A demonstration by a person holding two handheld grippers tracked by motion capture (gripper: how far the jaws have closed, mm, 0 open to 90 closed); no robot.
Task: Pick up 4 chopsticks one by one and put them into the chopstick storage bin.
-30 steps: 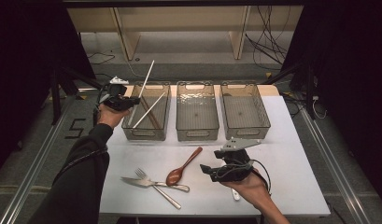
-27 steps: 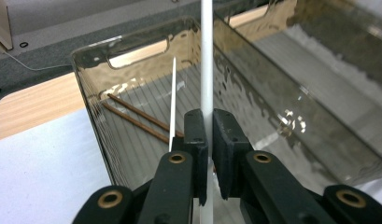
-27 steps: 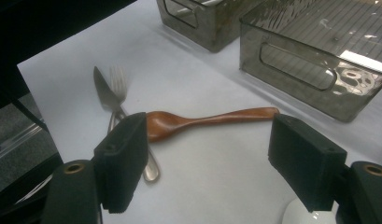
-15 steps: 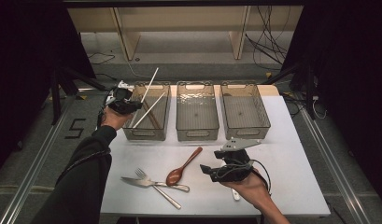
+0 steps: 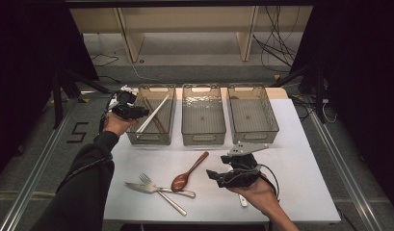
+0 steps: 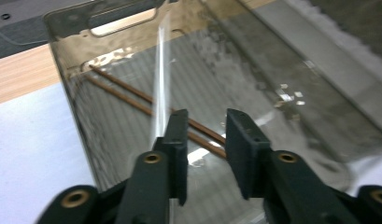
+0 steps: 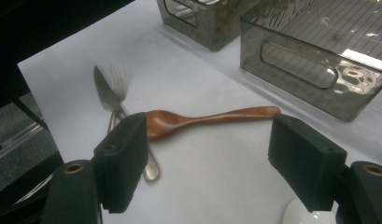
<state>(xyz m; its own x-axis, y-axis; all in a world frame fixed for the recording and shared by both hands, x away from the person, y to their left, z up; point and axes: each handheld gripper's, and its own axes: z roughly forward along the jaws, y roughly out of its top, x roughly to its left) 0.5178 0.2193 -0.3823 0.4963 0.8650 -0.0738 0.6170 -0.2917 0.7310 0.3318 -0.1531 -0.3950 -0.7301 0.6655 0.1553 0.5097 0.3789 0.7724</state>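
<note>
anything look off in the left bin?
The pale chopstick is askew: it slants across the left bin, its lower end at the near rim by the left gripper, whose jaws have just been opening. The brown chopsticks lie flat inside.

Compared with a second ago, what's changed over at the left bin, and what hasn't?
The left gripper has just been opening, letting go of the pale chopstick. That stick stood up and away over the left bin; now it slants lower, into the bin beside the brown chopsticks. The right gripper stays open over the wooden spoon; fork and knife lie as before.
</note>
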